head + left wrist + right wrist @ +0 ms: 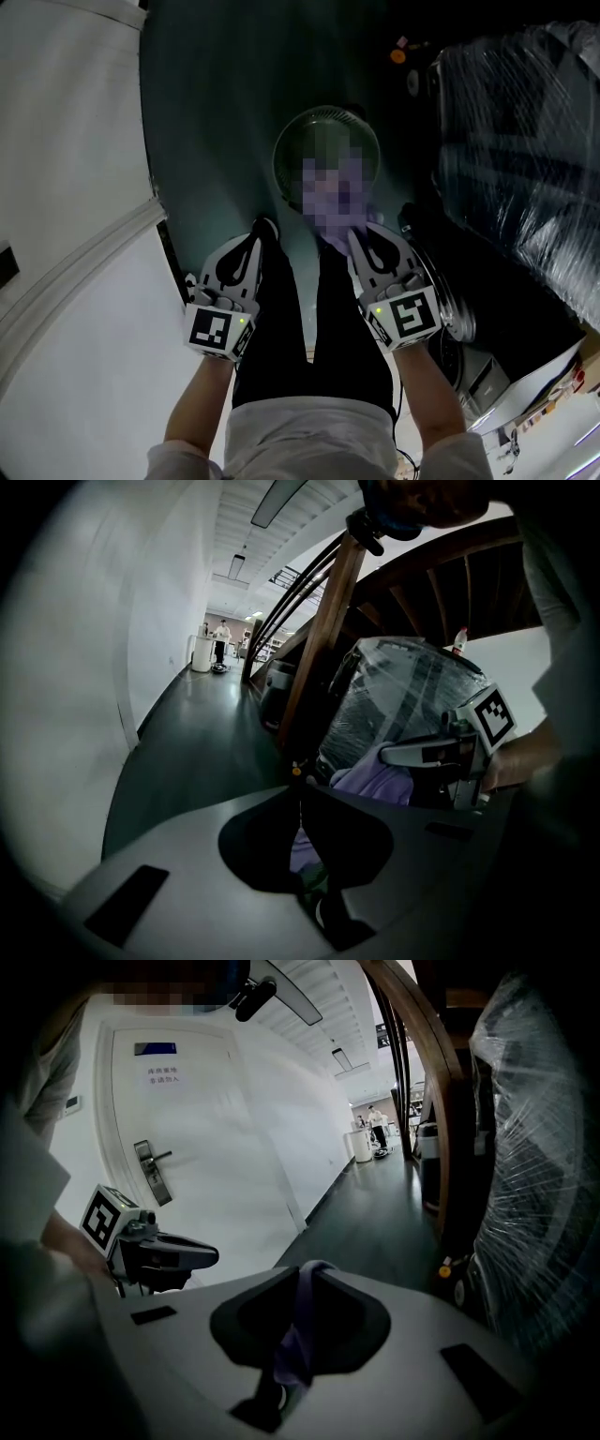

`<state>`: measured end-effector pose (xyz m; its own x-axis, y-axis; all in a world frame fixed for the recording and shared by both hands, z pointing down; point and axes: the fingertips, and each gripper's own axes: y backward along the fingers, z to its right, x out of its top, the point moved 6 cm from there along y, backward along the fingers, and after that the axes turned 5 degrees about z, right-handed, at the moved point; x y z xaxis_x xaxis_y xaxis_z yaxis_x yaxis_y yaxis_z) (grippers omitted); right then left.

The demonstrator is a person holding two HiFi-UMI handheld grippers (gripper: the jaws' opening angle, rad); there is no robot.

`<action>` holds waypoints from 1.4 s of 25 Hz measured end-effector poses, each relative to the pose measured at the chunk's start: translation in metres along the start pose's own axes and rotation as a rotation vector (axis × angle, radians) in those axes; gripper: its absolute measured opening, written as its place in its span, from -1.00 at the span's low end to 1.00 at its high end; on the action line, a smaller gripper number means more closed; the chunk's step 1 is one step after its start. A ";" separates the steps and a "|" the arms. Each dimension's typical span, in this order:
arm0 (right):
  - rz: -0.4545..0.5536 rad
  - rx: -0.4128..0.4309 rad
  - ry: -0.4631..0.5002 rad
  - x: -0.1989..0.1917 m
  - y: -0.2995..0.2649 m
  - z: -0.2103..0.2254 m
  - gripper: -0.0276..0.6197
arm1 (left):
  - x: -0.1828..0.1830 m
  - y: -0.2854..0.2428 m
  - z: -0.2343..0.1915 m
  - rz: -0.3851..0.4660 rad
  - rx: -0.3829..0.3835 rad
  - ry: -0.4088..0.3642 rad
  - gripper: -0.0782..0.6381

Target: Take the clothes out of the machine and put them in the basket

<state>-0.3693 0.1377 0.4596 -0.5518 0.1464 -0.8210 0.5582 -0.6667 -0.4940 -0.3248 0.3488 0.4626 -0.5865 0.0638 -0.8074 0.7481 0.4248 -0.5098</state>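
A lilac garment [332, 244] hangs between my two grippers, above a round green basket [292, 141] on the dark floor. In the head view my left gripper [264, 227] and right gripper [362, 236] point down side by side over the person's legs. My right gripper [309, 1271] is shut on a fold of the lilac garment [296, 1327]. My left gripper [298, 791] has its jaws together at the tip, with lilac cloth [302, 847] showing in the gap behind them. Each gripper view shows the other gripper beside it.
The washing machine [456, 317] with its chrome door ring stands at the right, close to my right gripper. A plastic-wrapped bulk [525, 131] sits behind it. A white door [202, 1147] and wall lie to the left, and a wooden stair post [323, 639] rises ahead.
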 end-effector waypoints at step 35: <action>-0.339 -0.123 -0.082 -0.170 -0.129 0.060 -0.80 | -0.148 -0.095 -0.051 -0.250 0.022 0.132 -0.72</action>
<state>-0.3848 0.1546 0.6801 -0.7631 0.2815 -0.5818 0.4030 -0.4966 -0.7688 -0.3253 0.3447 0.6458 -0.7880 0.0771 -0.6108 0.5807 0.4229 -0.6957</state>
